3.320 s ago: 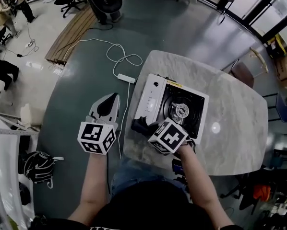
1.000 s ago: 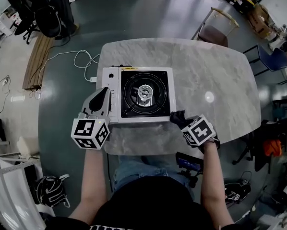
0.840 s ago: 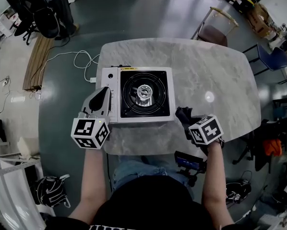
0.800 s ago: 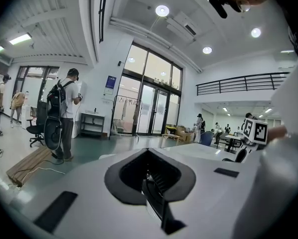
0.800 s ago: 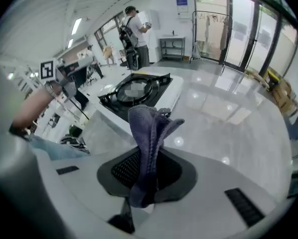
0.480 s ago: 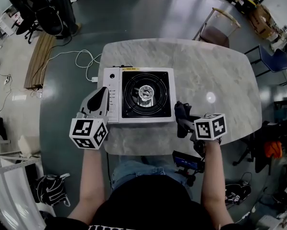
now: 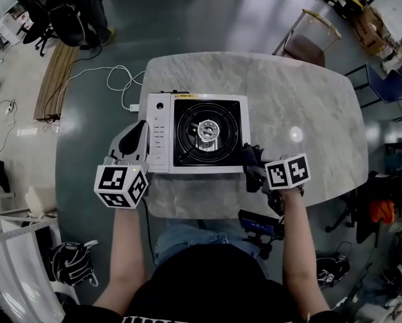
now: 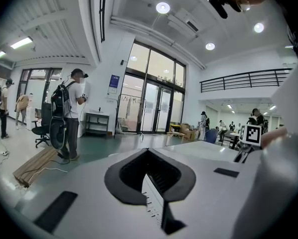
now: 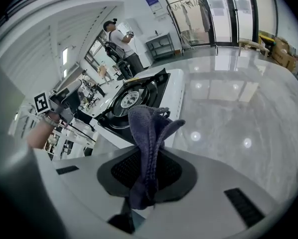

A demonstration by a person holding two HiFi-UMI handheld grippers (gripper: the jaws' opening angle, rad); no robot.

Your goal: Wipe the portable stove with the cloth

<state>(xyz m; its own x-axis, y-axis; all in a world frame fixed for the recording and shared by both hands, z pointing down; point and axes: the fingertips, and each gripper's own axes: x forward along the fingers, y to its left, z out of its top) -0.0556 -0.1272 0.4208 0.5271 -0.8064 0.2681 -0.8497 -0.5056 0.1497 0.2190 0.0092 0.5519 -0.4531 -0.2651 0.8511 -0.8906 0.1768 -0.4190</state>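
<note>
The stove (image 7: 197,132) sits on the left half of the worktop (image 7: 302,99), toward its near edge, in mid-frame. The left gripper (image 7: 140,128) is just beside the stove's lower-left corner, at the worktop's left edge. The right gripper (image 7: 257,169) is at the stove's lower-right corner, with the cloth (image 7: 250,155) between its fingers, just beside the stove's right edge. A chair (image 7: 302,42) stands beyond the worktop, upper right.

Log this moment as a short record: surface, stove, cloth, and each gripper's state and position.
surface: marble table
stove: white portable stove with a black burner well, on the table's left half
cloth: dark cloth, bunched, sticking out of the right gripper
right gripper: shut on the cloth, at the stove's near right corner; contact with the stove unclear
left gripper: shut, nothing held, beside the stove's left edge
wiping: cloth not on the stove top
</note>
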